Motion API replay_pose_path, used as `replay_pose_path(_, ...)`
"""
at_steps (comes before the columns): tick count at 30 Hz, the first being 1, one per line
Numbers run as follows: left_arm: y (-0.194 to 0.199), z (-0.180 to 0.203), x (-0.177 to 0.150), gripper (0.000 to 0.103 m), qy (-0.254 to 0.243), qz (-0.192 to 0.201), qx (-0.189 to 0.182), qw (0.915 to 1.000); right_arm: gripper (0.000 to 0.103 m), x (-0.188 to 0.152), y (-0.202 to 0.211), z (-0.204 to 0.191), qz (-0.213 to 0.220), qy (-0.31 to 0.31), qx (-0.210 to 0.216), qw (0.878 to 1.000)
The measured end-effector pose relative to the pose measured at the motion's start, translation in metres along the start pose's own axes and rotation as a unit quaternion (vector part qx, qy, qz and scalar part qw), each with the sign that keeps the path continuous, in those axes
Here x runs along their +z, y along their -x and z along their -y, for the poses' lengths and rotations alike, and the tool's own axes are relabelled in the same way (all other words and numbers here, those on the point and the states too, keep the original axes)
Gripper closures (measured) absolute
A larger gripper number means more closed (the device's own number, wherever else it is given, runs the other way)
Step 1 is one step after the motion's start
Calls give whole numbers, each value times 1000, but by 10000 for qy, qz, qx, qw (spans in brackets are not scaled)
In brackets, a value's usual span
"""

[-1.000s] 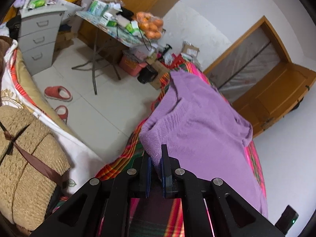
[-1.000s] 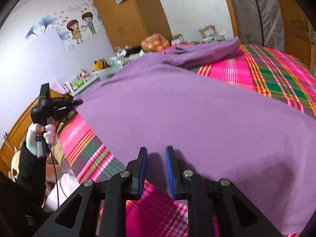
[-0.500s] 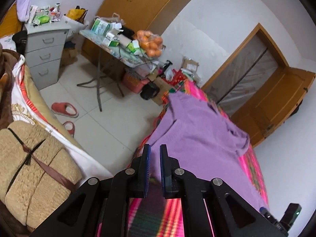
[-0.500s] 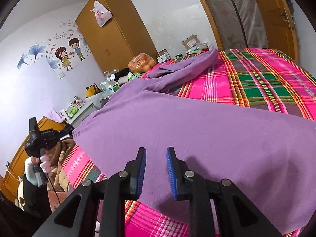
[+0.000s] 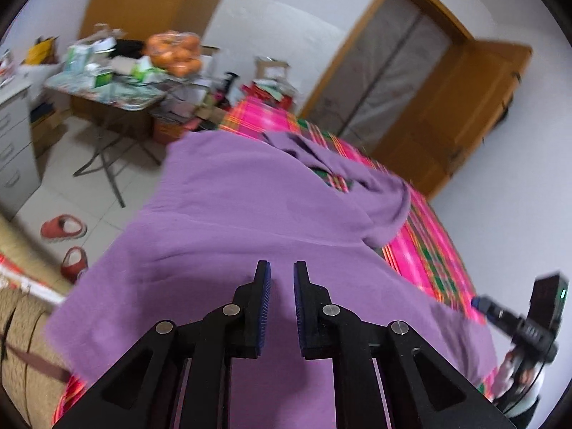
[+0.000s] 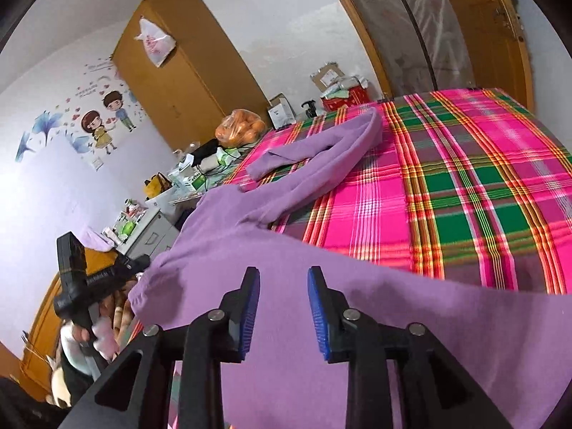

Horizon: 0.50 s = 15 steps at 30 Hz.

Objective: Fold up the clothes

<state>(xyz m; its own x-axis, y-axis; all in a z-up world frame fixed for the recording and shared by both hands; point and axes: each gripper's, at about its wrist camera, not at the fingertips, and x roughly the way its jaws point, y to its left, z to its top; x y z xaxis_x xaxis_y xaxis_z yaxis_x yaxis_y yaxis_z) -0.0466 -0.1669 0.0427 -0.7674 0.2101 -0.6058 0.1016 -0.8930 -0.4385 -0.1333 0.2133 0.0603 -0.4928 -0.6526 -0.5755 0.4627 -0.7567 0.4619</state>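
Note:
A purple long-sleeved top (image 5: 228, 221) lies spread on a bed with a pink and green plaid cover (image 6: 464, 193). One sleeve (image 6: 321, 157) lies bent across the plaid at the far end. My left gripper (image 5: 281, 275) hovers just above the near part of the top, jaws a little apart and empty. My right gripper (image 6: 283, 279) is open and empty above the top's near edge (image 6: 321, 321). The left gripper (image 6: 85, 279) also shows at the left of the right wrist view, and the right gripper (image 5: 529, 321) shows at the right of the left wrist view.
A folding table (image 5: 118, 89) with boxes and a bag of oranges (image 5: 175, 50) stands left of the bed. Red slippers (image 5: 64, 228) lie on the tiled floor. A wooden wardrobe (image 6: 186, 71) and an open wooden door (image 5: 464, 107) stand beyond.
Both grippers have let go of the top's edge and opened, the right wider. The top now lies flatter on the bed. The left view has swung over the garment.

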Motion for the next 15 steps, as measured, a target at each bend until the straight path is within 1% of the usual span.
replay_pose_path(3, -21, 19, 6, 90, -307, -178, 113, 9993, 71, 22, -12, 7, -150, -34, -55, 9999)
replay_pose_path(4, -28, 24, 9, 90, -373, -242, 140, 9989, 68, 30, -15, 10, -198, -40, -93, 9998)
replay_pose_path(5, -36, 28, 12, 87, -412, -299, 156, 9986, 65, 38, -19, 12, -245, -46, -131, 9996)
replay_pose_path(10, -66, 35, 15, 87, -470, -393, 263, 9978, 63, 87, -44, 30, -336, 1, -368, 9988)
replay_pose_path(13, -83, 33, 11, 87, -420, -470, 252, 9977, 62, 116, -60, 42, -366, 11, -516, 9980)
replay_pose_path(15, -92, 32, 8, 87, -420, -551, 219, 9974, 62, 135, -76, 57, -340, -127, -649, 9972)
